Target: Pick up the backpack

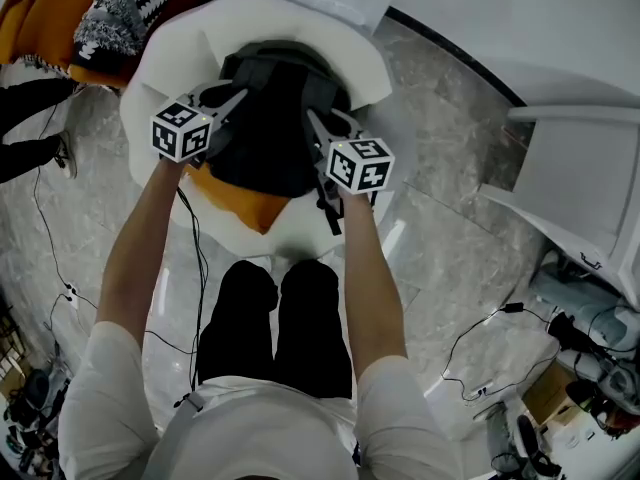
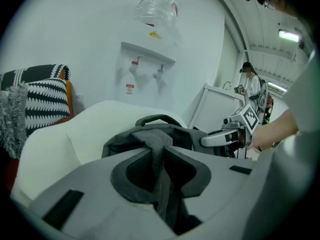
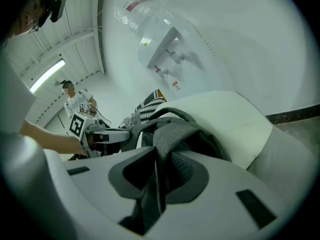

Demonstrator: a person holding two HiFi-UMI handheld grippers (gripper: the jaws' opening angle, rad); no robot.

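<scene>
A black backpack [image 1: 270,118] lies on the seat of a white armchair [image 1: 170,58], over an orange cushion [image 1: 240,200]. My left gripper [image 1: 235,98] is at the bag's left side. In the left gripper view its jaws [image 2: 162,169] are shut on a grey shoulder strap [image 2: 159,141], which is pinched upright between them. My right gripper [image 1: 312,120] is at the bag's right side, and its jaws [image 3: 159,171] are shut on the other grey strap [image 3: 167,134]. The bag's top handle [image 2: 155,118] arches behind the straps.
A water dispenser [image 2: 147,59] stands against the wall behind the chair. A black-and-white patterned cushion [image 1: 130,8] lies on an orange seat at the left. A white cabinet [image 1: 580,178] stands at the right. Cables [image 1: 480,338] run over the marble floor.
</scene>
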